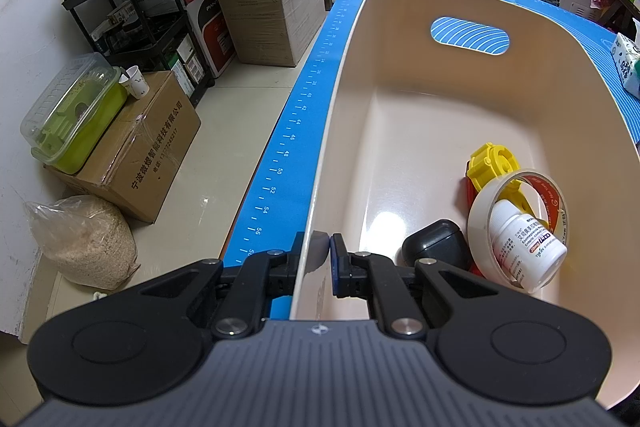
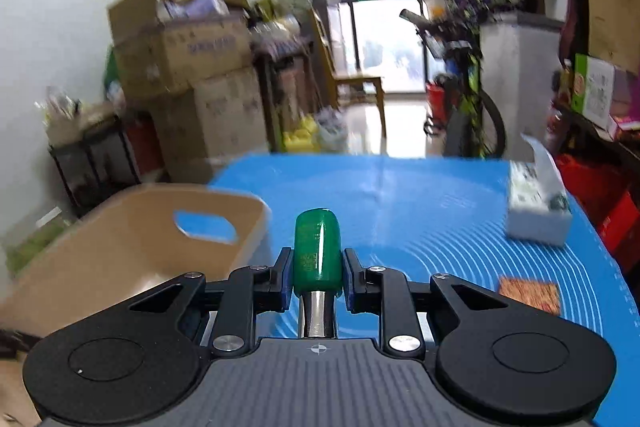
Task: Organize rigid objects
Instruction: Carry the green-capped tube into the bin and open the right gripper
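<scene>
Left gripper pinched onto the cream plastic bin wall, right gripper clamped around a green-handled, metal-shafted tool, probably a screwdriver, above the blue mat; several items binned, this one pending.

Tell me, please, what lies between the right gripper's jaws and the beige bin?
Only bare blue mat, in the right wrist view; the right gripper holds a green-handled tool, with the beige bin to its left.
</scene>
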Demonstrator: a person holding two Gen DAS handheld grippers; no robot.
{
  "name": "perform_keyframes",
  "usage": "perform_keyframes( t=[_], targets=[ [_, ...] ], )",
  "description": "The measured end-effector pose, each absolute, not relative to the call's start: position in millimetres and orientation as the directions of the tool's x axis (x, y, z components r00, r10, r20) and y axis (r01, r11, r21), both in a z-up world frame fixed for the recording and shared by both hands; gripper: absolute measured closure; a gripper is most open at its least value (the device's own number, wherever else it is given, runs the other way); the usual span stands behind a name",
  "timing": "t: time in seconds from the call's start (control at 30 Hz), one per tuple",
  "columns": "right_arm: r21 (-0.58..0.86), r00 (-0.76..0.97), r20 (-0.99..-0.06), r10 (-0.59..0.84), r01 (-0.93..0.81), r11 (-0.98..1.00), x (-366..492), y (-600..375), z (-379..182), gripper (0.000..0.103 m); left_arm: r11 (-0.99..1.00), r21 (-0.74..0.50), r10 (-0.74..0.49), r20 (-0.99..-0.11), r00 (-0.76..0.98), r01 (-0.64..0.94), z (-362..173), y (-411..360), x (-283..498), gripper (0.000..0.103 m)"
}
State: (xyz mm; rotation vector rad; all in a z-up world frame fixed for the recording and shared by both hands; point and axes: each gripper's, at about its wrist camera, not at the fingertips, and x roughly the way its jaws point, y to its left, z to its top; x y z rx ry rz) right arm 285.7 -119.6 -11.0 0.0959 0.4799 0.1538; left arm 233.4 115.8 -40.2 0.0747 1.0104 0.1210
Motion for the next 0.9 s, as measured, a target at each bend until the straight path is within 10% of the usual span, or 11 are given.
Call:
perform_keyframes(
  t=[0.27,0.9],
  targets=[
    [0.139,0.862,-0.397,0.315,-0.282,0.949,270.6,-86.6,17.2,0.07,0.991,0.116,0.134,-0.839,0.528,-0.067,-40.3,116.7,233.9,0.09],
    [0.063,0.658,-0.647,0.385,-0.458,0.887,265.2,-12.6,-22.3,0.069,0.991,0.117,0.134,-0.839,0.527,-0.067,-39.9,116.2,233.7,0.09]
  ],
)
